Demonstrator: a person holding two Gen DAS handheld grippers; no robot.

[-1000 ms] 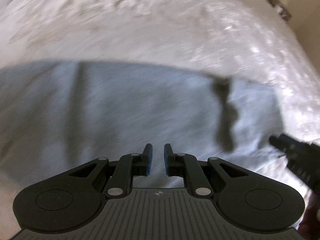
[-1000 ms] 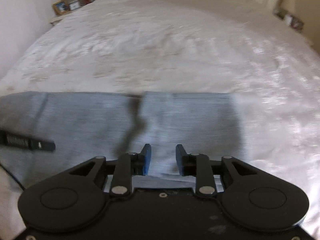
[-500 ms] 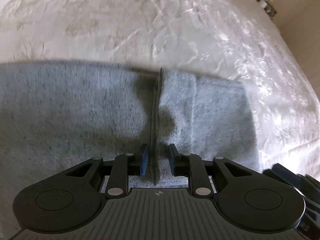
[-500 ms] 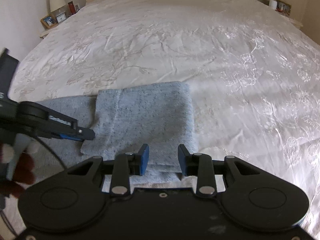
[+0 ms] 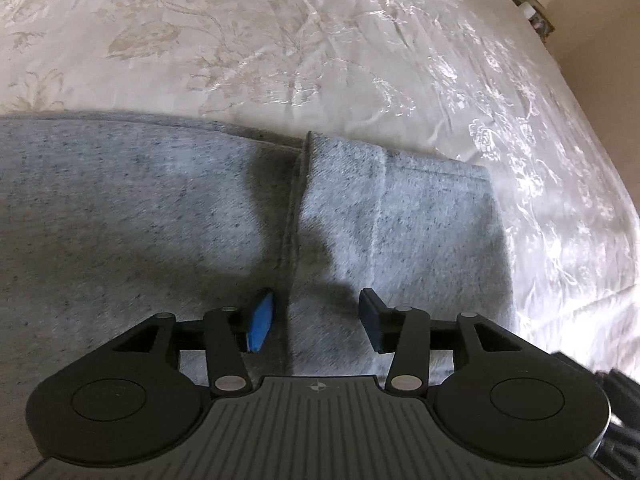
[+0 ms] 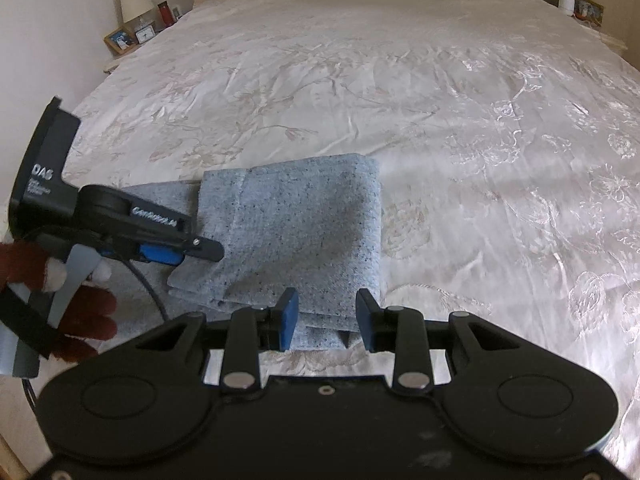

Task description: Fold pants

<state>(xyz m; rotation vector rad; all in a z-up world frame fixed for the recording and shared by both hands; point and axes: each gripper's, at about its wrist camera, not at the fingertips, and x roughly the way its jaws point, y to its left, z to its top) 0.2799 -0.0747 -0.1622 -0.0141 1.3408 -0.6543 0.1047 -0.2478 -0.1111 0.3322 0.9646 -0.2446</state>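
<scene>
The grey heathered pants (image 5: 168, 216) lie flat on the bed, with one end folded over into a smaller flap (image 5: 400, 216). In the right wrist view the folded flap (image 6: 296, 224) lies just ahead. My left gripper (image 5: 316, 320) is open and empty, low over the flap's edge; it also shows in the right wrist view (image 6: 200, 248) at the left. My right gripper (image 6: 327, 320) is open and empty at the near edge of the folded pants.
The bed has a cream embroidered cover (image 6: 400, 80). A nightstand with a lamp and picture frames (image 6: 136, 20) stands at the far left, another (image 6: 580, 0) at the far right. The bed's right edge (image 5: 600, 240) drops off beside the pants.
Both grippers have opened wider and let go of the pants. The folded flap now lies on the lower layer. The right gripper has drawn back a little.
</scene>
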